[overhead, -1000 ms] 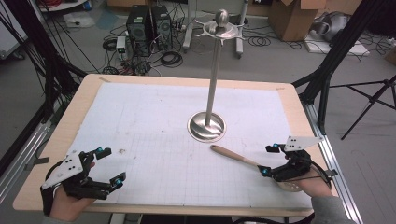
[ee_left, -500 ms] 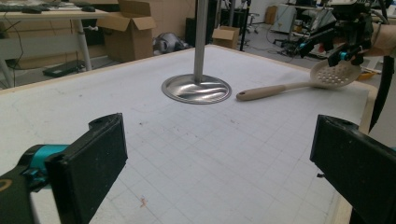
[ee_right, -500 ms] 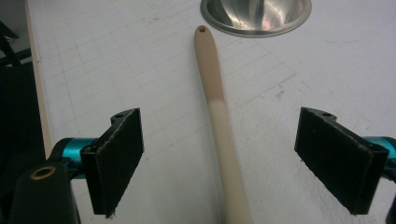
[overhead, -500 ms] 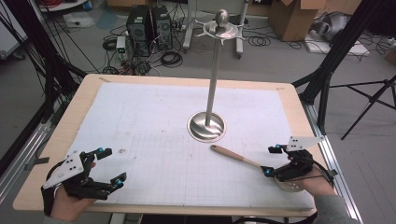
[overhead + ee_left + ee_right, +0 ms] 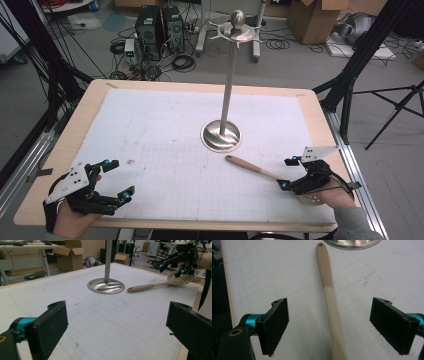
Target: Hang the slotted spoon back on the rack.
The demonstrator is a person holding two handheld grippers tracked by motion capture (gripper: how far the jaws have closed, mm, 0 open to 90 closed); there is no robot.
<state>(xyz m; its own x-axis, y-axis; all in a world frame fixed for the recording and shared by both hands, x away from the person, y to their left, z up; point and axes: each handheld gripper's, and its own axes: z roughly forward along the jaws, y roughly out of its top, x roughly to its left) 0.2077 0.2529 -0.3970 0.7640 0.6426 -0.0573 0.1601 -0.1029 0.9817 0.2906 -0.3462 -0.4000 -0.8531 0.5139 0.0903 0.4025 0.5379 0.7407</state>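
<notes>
Since the right gripper hangs spread wide over the spoon with the handle running up between its jaws, the step in hand looks like a grasp of that handle. The spoon lies flat on the mat near the right front corner, its handle tip pointing toward the stand and just short of the base, its slotted bowl toward the person. To do it well, I would lower the jaws straight down until both pads flank the handle evenly, keep the handle centred, then close — a lopsided grip would likely swing the long handle round. Gripping nearer the bowl, where the weight seems to sit, should keep it from tipping on the lift.

The left gripper rests at the near left corner, also released and holding nothing, well apart from the spoon.

From its own camera the right gripper shows the handle sitting slightly left of centre, with a hanging hole at its tip — detail too small to read from above. The left gripper view adds the perforated bowl, mostly covered from above by the right gripper. The high view alone gives the stand's hooked top.
</notes>
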